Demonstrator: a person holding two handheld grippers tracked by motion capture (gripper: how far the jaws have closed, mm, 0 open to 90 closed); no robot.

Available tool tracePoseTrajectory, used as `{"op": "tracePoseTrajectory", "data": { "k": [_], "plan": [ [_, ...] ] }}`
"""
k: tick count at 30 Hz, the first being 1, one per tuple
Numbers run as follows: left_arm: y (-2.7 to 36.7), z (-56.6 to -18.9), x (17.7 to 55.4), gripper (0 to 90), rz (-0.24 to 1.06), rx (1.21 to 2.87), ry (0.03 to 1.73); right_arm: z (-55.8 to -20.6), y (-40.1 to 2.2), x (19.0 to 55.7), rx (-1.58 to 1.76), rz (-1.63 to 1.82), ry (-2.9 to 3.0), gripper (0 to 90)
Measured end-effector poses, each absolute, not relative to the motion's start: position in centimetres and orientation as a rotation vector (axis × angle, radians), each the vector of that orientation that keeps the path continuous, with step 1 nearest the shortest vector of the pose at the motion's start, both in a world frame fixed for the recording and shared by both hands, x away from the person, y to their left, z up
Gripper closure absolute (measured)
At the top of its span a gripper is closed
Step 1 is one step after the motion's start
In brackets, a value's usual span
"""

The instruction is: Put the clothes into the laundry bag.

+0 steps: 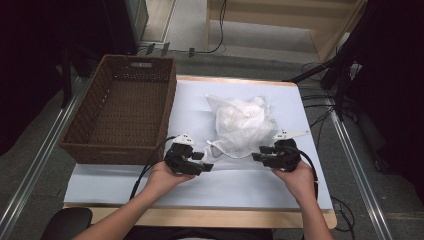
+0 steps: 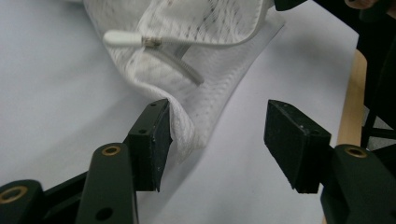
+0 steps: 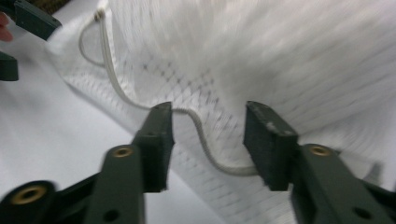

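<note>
No text, label, brand, number or sign could be read anywhere; none stood on the mesh bag point(image 1: 241, 125); none on the wicker basket point(image 1: 90, 131).

The white mesh laundry bag point(image 3: 261, 60) is blurred in the right gripper view (its weave smears near the top edge), and its contents point(image 1: 240, 122) stay indistinct inside the mesh.

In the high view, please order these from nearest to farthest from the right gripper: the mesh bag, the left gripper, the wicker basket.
From the right gripper:
1. Mesh bag: just beyond it, its near edge at the jaws.
2. Left gripper: across the bag's near edge, to the left.
3. Wicker basket: farthest, at the table's left side.
</note>
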State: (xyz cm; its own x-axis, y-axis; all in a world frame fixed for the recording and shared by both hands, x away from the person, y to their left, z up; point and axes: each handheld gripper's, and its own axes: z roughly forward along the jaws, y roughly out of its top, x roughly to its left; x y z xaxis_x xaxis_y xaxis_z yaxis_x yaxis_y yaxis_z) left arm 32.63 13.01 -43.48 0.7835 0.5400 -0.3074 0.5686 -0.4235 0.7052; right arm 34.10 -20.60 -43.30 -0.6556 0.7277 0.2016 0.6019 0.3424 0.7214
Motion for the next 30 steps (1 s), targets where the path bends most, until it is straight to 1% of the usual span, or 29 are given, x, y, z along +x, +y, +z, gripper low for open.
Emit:
{"op": "tracePoseTrajectory", "data": {
  "k": [1, 2, 5, 11, 17, 30],
  "plan": [
    [13.0, -43.2, 32.6, 40.2, -0.038, 2.105, 0.815, -43.1, -20.8, 34.1, 1.212, 1.229, 2.431, 43.6],
    [13.1, -43.0, 32.5, 39.8, -0.043, 2.097, 0.807, -43.0, -21.0, 34.0, 1.209, 1.244, 2.427, 42.0],
    [13.2, -42.3, 32.4, 38.7, -0.044, 2.089, 0.795, -42.6, -21.7, 34.0, 1.227, 1.259, 2.408, 39.7],
    [13.6, -41.6, 32.5, 37.6, -0.046, 2.075, 0.784, -42.1, -23.0, 34.0, 1.256, 1.291, 2.347, 39.3],
    [13.9, -41.6, 32.8, 37.1, -0.035, 2.075, 0.779, -41.9, -23.9, 34.0, 1.254, 1.289, 2.322, 39.1],
    [14.6, -41.4, 33.2, 35.7, -0.018, 2.072, 0.778, -42.3, -25.3, 34.3, 1.256, 1.278, 2.282, 37.1]
  ]
}}
